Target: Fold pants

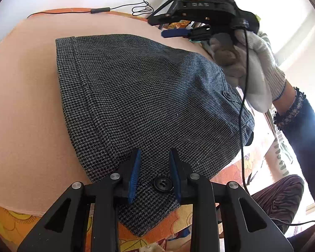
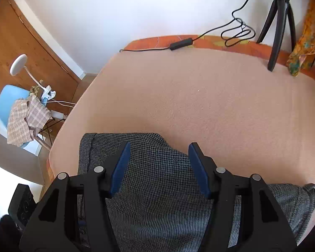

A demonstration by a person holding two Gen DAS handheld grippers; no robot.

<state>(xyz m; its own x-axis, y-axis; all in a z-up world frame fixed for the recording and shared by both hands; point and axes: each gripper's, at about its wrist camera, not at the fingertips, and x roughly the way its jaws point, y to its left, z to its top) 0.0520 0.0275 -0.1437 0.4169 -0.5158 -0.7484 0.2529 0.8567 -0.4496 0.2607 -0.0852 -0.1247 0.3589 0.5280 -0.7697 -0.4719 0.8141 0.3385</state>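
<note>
From my remote seat, the folded grey houndstooth pants (image 1: 149, 96) lie on a peach blanket (image 1: 31, 96) spread over a bed with an orange floral sheet (image 1: 14, 216), directly under and ahead of both claws. My left claw (image 1: 155, 168) hangs over the near edge of the pants, its blue pads a narrow gap apart with nothing pinched between them; a black button (image 1: 163, 184) sits just behind the tips, between the fingers. My right claw (image 2: 157, 168) stands about half open above the cloth, gripping nothing, with bare blanket ahead of it.

Seen from the left claw, the right one rides ahead and to the right, carried by a white-gloved hand (image 1: 260, 67) in a dark sleeve; raised letters on its black body read "DAS", possibly part of a longer word. Its black cable (image 1: 243, 109) dangles across the right edge of the pants.

Far ahead of the right claw, a black tripod (image 2: 279, 27) stands on the bed beside an orange patterned cloth (image 2: 304, 35), and a corded inline switch (image 2: 180, 43) lies along the far edge. Off to the left stand a blue chair (image 2: 8, 100) draped with plaid fabric (image 2: 27, 119), a white clip lamp (image 2: 18, 63) and a wooden door (image 2: 16, 40).
</note>
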